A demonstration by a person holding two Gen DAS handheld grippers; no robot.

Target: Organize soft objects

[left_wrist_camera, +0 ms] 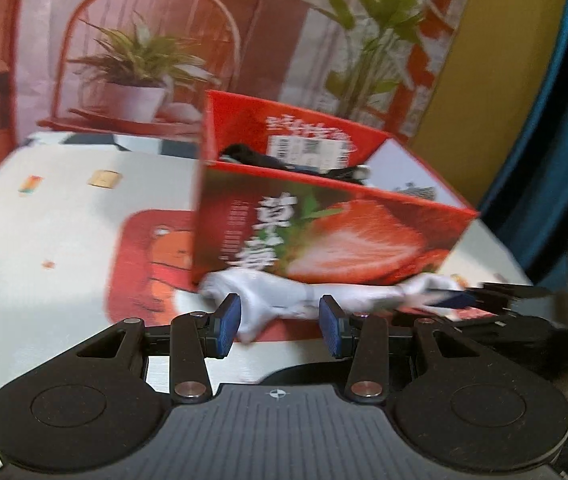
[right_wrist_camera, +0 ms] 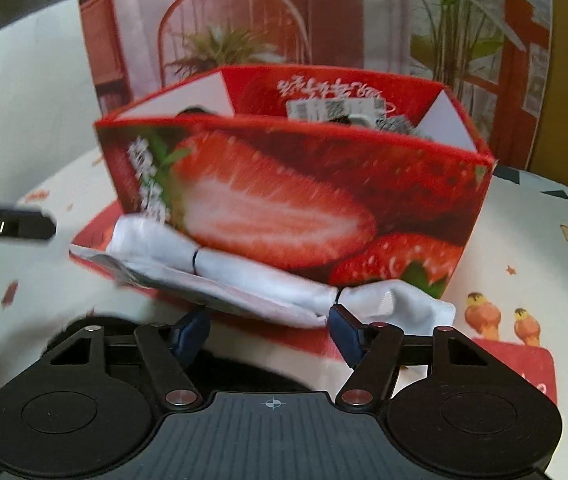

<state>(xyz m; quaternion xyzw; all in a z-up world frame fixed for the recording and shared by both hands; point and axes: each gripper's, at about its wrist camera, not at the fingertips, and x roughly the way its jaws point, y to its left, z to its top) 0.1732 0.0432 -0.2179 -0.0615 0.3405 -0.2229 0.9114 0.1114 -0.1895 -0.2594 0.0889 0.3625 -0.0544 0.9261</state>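
- Strawberry box [left_wrist_camera: 324, 232] stands on the counter [left_wrist_camera: 63, 208]; dark soft items [left_wrist_camera: 251, 156] already lie inside, so I judge part of the sorting done.
- White cloth bundle [right_wrist_camera: 243, 276], banded in two places, still lies outside, against the box front.
- Left gripper [left_wrist_camera: 279, 320]: jaws wide apart, straddling one end of the cloth, nothing held.
- Right gripper [right_wrist_camera: 271, 332]: jaws spread at the cloth's other end, no grip yet.
- Left to do: grasp the bundle and lift it into the box.
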